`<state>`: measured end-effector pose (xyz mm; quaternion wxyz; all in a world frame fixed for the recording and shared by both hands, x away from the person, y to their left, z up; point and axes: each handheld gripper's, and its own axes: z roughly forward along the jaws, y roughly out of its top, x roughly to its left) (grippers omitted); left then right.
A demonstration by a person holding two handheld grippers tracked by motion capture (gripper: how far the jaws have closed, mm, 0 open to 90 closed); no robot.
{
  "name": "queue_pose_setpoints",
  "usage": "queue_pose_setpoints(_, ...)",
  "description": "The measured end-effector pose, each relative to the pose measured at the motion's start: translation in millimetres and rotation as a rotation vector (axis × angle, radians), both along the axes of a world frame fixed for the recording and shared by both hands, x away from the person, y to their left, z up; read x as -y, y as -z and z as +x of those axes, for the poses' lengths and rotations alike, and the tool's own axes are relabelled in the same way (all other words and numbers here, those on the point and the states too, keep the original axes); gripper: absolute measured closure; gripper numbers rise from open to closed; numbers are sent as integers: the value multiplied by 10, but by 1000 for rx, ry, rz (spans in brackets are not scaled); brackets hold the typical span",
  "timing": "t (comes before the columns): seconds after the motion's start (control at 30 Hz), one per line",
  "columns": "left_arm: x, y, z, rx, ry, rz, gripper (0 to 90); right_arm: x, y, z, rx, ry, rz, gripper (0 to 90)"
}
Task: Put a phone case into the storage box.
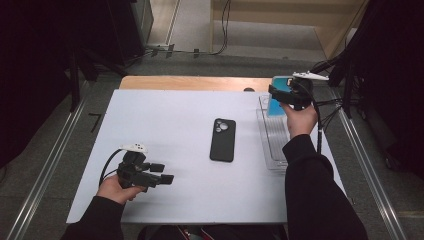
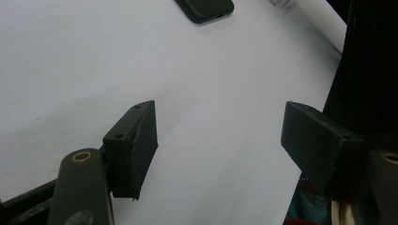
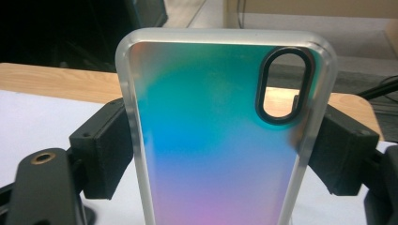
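Note:
My right gripper (image 1: 278, 94) is up at the far right of the table, shut on a translucent phone case (image 1: 275, 102) with a blue-to-pink sheen. In the right gripper view the case (image 3: 211, 140) stands upright with its camera cutout at the top right, and the gripper (image 3: 220, 154) clamps its two long edges. A black phone case (image 1: 223, 140) lies flat, back up, in the middle of the white sheet; its end (image 2: 205, 7) shows at the top of the left gripper view. My left gripper (image 1: 162, 173) hovers low at the near left, open, with bare sheet between its jaws (image 2: 220, 140).
A clear plastic tray (image 1: 272, 145) lies along the right side of the white sheet (image 1: 165, 125), below the held case. A strip of bare wooden tabletop (image 1: 190, 82) shows at the far edge. Cables trail past the far right corner.

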<state>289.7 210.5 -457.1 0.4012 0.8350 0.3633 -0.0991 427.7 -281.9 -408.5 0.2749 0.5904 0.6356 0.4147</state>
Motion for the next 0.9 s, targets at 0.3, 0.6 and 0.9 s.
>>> queue_pose_setpoints(0.3,-8,-1,8,-1,4,-13,278,-13,124,185,-16,31,3,155)
queue_pose_setpoints(0.6,-15,-2,16,-2,4,-15,279,-4,282,329,-57,71,15,152)
queue_pose_setpoints(0.9,-12,4,23,-5,6,-19,279,-65,397,404,-44,74,-30,150)
